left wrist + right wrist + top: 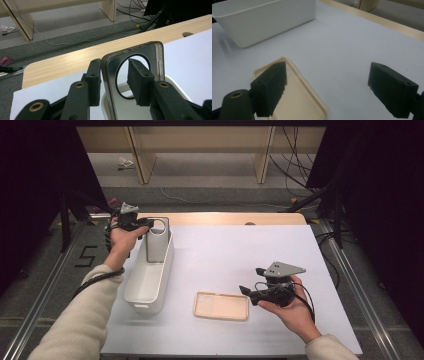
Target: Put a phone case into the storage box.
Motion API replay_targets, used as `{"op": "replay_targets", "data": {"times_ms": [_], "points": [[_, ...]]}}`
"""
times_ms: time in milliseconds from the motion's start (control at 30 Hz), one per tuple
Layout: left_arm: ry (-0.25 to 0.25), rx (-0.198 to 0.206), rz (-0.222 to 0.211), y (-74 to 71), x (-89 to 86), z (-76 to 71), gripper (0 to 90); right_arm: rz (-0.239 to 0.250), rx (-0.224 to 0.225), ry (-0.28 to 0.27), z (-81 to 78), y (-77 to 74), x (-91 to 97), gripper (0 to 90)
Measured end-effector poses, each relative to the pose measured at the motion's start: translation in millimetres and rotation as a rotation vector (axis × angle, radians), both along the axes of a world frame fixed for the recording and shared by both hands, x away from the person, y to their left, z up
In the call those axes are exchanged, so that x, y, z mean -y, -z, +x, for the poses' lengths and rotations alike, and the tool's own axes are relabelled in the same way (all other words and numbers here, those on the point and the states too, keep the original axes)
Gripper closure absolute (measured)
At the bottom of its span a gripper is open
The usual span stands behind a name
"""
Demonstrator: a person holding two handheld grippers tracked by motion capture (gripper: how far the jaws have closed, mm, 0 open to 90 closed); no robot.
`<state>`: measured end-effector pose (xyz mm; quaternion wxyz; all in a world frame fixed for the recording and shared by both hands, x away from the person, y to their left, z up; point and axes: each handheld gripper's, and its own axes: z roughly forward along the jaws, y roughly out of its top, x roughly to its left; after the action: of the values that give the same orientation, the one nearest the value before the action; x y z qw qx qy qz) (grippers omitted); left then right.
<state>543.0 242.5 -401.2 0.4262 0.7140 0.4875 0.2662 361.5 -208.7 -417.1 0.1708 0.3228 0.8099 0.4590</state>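
Grey phone case (157, 240) with round cutout stood upright at far end of white bin (148, 292), likely just set there for storage. Left gripper (113, 77) straddled its top edge, jaws parted; pads seemingly off case, though contact hard to judge. Left forearm reached forward, wrist cocked inward. Beige phone case (221, 306) lay flat on white table (240, 250), near bin. Right gripper (327, 90) hovered low beside it, jaws wide, empty, palm cradling underneath.

White-topped table (280, 255): white bin (142, 292) at left, beige phone case (221, 306) lying flat near front.
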Motion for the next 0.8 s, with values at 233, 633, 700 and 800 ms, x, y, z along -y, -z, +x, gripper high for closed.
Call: {"op": "replay_targets", "data": {"times_ms": [233,633,700,800], "points": [[-0.014,0.008,0.000,-2.7,0.2,-2.4,56.9,-0.001,0.001,0.001,0.0,-0.2,0.3,16.5],[-0.019,0.006,-0.076,-15.3,-3.3,-25.5,27.2,-0.005,-0.006,0.005,0.4,0.6,-0.2,16.4],[-0.007,0.007,-0.082,-16.9,-3.2,-33.6,22.3,-0.006,-0.005,0.005,0.6,0.7,0.0,16.2],[-0.001,0.017,-0.103,-18.4,-2.7,-48.2,17.1,-0.009,-0.007,0.007,1.3,1.2,0.5,16.2]]}}
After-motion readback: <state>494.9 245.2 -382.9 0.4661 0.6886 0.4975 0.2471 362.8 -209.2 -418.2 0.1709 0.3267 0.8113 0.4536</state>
